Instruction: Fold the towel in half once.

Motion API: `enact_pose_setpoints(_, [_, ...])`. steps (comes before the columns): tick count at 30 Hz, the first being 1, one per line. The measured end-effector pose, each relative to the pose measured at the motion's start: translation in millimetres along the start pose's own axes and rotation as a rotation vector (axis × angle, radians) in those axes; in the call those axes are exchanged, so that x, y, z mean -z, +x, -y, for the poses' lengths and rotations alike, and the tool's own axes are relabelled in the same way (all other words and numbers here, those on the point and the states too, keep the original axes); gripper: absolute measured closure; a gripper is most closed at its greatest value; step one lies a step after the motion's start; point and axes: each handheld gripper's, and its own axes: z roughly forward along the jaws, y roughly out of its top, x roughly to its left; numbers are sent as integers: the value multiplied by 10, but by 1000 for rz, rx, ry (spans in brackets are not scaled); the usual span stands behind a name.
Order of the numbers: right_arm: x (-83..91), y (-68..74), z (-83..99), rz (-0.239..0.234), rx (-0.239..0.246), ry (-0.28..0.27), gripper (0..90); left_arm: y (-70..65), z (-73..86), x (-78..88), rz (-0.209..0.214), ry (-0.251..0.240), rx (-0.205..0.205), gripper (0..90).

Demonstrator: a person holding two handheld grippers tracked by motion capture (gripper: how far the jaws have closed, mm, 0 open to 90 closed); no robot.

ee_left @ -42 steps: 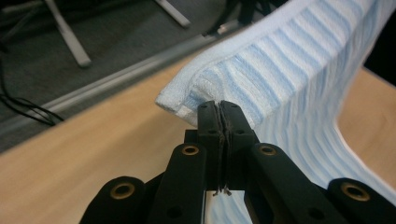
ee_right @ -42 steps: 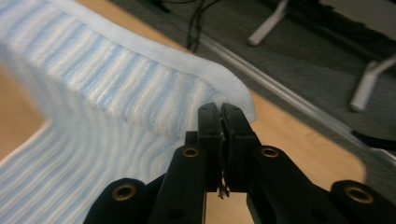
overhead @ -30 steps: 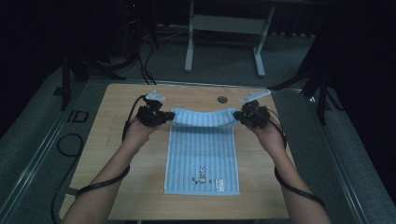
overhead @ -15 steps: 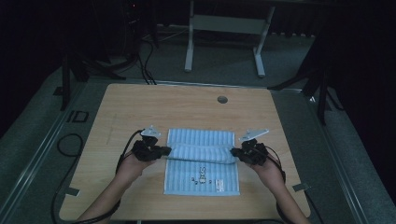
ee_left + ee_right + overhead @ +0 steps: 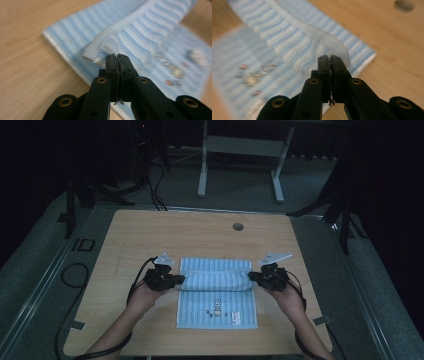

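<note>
A light blue striped towel (image 5: pixel 216 312) with a small printed picture lies flat on the wooden table (image 5: pixel 150 235). Its far edge is folded over toward me into a raised roll (image 5: pixel 215 281). My left gripper (image 5: pixel 181 281) is shut on the left corner of that folded edge (image 5: pixel 100 50), low over the table. On the right, my right gripper (image 5: pixel 251 277) is shut on the other corner (image 5: pixel 332 47). In both gripper views the black jaws stand pressed together with the towel's hem pinched at their tips.
A small round grommet hole (image 5: pixel 238 226) sits in the table near its far edge. Beyond the table stands a grey metal frame (image 5: pixel 240 150) on a dark floor. Cables (image 5: pixel 75 275) trail off the left side.
Both grippers have carried the towel's far edge from the table's far part toward me and down, so the towel now lies folded over itself. Since half a second ago they have barely moved.
</note>
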Motion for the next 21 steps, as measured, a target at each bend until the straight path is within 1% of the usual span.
enact_pose_setpoints(1, [136,53,25,2,0,-29,871,-101,38,73,11,5,-31,866])
enact_pose_setpoints(2, [278,129,85,-2,12,-56,859,-201,98,133,3,19,-56,837])
enact_pose_setpoints(3, [397,212,175,-20,20,-77,827,-265,166,175,6,46,-52,750])
enact_pose_setpoints(4, [479,268,284,-42,14,-65,754,-298,224,197,26,69,-46,639])
enact_pose_setpoints(5, [479,268,284,-42,14,-65,754,-298,224,197,26,69,-46,566])
enact_pose_setpoints(6, [515,294,374,-59,3,-41,680,-359,413,234,87,131,-34,566])
enact_pose_setpoints(7, [581,335,673,-45,-39,15,608,-384,471,243,81,145,-50,467])
enact_pose_setpoints(8, [588,327,765,-37,-69,40,583,-406,512,249,92,155,-63,465])
enact_pose_setpoints(9, [590,314,834,-52,-81,65,560,-418,532,244,97,173,-80,440])
enact_pose_setpoints(10, [592,311,882,-56,-84,70,557,-436,543,235,88,171,-106,424])
enact_pose_setpoints(11, [584,302,908,-57,-98,68,557,-438,543,220,89,160,-126,424])
enact_pose_setpoints(12, [563,293,915,-72,-105,75,552,-434,530,188,100,165,-123,424])
enact_pose_setpoints(13, [536,298,908,-74,-95,82,542,-429,515,148,93,161,-135,424])
enact_pose_setpoints(14, [508,309,891,-68,-88,84,538,-408,493,100,89,166,-138,424])
enact_pose_setpoints(15, [471,308,868,-80,-87,86,523,-373,471,39,92,171,-125,424])
enact_pose_setpoints(16, [426,311,845,-100,-93,93,517,-338,451,-19,86,165,-122,424])
enact_pose_setpoints(17, [376,327,827,-108,-90,97,513,-294,430,-81,81,163,-108,424])
enact_pose_setpoints(18, [319,350,817,-121,-80,107,498,-252,407,-150,79,171,-88,424])
enact_pose_setpoints(19, [257,378,816,-134,-68,125,493,-225,389,-219,80,181,-86,424])
enact_pose_setpoints(21, [145,427,838,-125,-32,162,592,-185,358,-362,65,214,-106,424])
